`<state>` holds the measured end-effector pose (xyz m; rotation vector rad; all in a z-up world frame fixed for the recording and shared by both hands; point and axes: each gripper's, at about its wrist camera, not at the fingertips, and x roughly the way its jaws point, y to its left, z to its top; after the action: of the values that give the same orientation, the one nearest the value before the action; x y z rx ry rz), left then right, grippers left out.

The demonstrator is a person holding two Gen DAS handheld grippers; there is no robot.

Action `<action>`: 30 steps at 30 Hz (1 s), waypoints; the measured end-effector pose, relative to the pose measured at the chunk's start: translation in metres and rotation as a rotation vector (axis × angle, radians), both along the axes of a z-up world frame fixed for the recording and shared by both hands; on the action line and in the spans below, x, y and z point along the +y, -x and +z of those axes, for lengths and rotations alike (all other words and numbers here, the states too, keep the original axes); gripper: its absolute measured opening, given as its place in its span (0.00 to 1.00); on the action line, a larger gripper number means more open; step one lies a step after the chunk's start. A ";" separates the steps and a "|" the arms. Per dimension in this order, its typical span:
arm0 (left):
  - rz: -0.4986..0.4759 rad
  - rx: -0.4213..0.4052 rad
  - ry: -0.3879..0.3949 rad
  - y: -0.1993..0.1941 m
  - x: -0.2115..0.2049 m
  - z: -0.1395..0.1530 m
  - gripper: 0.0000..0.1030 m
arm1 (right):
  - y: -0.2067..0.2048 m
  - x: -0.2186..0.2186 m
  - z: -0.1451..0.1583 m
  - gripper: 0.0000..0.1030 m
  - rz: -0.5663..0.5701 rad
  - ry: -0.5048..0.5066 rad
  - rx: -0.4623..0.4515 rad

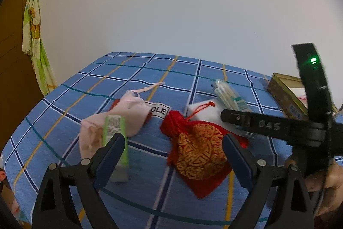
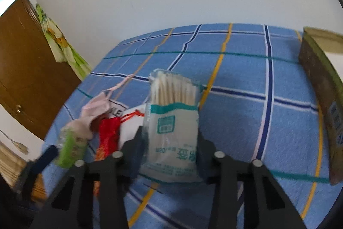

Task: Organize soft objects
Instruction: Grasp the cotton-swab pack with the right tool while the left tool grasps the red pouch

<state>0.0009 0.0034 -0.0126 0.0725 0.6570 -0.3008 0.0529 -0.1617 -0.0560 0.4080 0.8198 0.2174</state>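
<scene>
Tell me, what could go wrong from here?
The right gripper pinches only the lower part of the cotton swab packet, so the thin wrapper could slip or crumple when lifted. The left gripper, jaws open, hangs over the red pouch with the green tube by one finger, and might knock that tube aside.

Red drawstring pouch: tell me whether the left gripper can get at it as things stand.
Probably yes. The left gripper is open, and the red drawstring pouch lies on the checked cloth between its fingers with nothing on top. The right gripper, shut on the cotton swab pack, works close by.
</scene>
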 end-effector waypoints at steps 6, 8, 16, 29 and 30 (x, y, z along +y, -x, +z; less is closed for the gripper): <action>0.008 0.061 0.072 -0.007 -0.006 -0.004 0.91 | 0.038 -0.017 0.028 0.34 -0.037 0.038 -0.142; 0.020 0.083 0.068 -0.012 -0.012 -0.007 0.91 | 0.054 -0.022 0.038 0.34 -0.067 0.086 -0.198; 0.103 0.228 0.094 -0.029 -0.018 -0.029 0.90 | 0.079 -0.045 0.041 0.34 -0.155 0.216 -0.260; 0.026 0.197 0.247 -0.009 -0.010 -0.021 0.24 | 0.097 -0.054 0.047 0.34 -0.170 0.223 -0.287; 0.027 0.174 0.236 -0.004 -0.010 -0.018 0.24 | 0.099 -0.053 0.048 0.34 -0.174 0.229 -0.296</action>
<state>0.0052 -0.0063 -0.0306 -0.1895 0.7898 -0.3590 -0.0464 -0.2150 -0.0079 0.2221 0.5069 0.0188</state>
